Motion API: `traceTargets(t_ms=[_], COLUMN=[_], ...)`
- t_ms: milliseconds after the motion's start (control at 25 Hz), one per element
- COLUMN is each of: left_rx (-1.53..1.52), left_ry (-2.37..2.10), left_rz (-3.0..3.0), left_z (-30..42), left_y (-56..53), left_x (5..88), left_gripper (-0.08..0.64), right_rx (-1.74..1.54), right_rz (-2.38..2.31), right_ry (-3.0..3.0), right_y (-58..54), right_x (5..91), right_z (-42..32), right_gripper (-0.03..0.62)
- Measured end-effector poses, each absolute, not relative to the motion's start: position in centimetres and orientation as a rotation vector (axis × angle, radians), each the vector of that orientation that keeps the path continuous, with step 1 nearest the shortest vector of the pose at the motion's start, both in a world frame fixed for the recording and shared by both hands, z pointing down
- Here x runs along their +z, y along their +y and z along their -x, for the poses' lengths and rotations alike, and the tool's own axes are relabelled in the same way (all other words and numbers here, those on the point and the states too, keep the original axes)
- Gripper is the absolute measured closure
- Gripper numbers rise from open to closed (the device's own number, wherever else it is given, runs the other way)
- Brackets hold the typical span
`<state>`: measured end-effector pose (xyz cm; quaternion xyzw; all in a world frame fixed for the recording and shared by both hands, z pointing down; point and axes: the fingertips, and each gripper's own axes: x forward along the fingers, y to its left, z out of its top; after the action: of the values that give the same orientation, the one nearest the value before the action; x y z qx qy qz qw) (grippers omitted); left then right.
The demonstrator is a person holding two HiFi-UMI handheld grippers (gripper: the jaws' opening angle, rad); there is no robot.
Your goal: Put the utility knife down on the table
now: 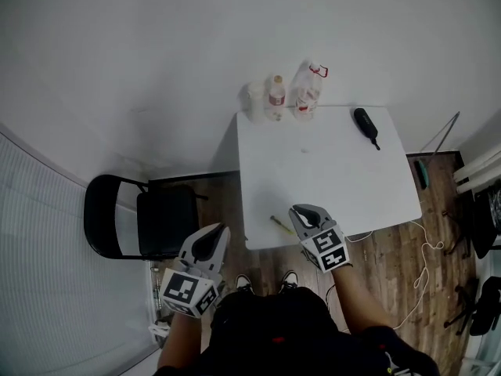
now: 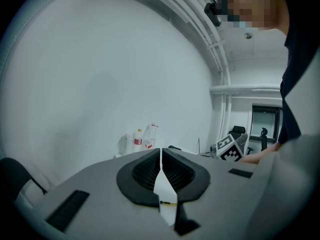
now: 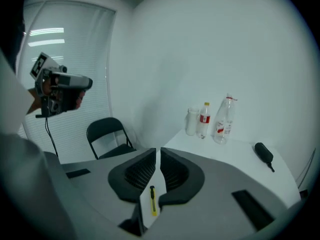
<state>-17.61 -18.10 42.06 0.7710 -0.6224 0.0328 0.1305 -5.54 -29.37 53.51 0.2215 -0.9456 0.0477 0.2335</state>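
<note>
The yellow utility knife (image 1: 280, 225) lies flat on the white table (image 1: 329, 171), near its front edge. It shows through the jaw gap in the right gripper view (image 3: 152, 200) and as a small sliver in the left gripper view (image 2: 168, 202). My right gripper (image 1: 298, 211) hovers just right of the knife, apart from it, jaws shut with nothing between them (image 3: 158, 151). My left gripper (image 1: 221, 229) hangs off the table's front left corner, over the floor, also shut and empty (image 2: 160, 151).
Two plastic bottles (image 1: 275, 94) (image 1: 308, 87) and a pale cup (image 1: 254, 99) stand at the table's far edge. A black case (image 1: 365, 124) lies at the far right. A black folding chair (image 1: 149, 222) stands left of the table. Cables (image 1: 427, 249) trail on the floor at right.
</note>
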Motion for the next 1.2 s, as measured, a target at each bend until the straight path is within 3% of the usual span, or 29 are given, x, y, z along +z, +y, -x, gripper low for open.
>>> traceTargets(t_ms=[560, 1200], left_rx=[0.019, 0.063], left_ry=[-1.836, -1.856], left_rz=[-2.391, -2.431], left_z=[16.2, 15.5], left_y=[-18.6, -17.7], left_x=[35.6, 35.2], left_gripper=[0.529, 0.529], right_rx=[-0.043, -0.126], right_rz=[-0.859, -0.899], right_ry=[-2.983, -2.966], right_y=[-26.5, -25.0], right_x=[34.3, 32.0], right_z=[0.3, -0.3], right_gripper=[0.569, 0.57])
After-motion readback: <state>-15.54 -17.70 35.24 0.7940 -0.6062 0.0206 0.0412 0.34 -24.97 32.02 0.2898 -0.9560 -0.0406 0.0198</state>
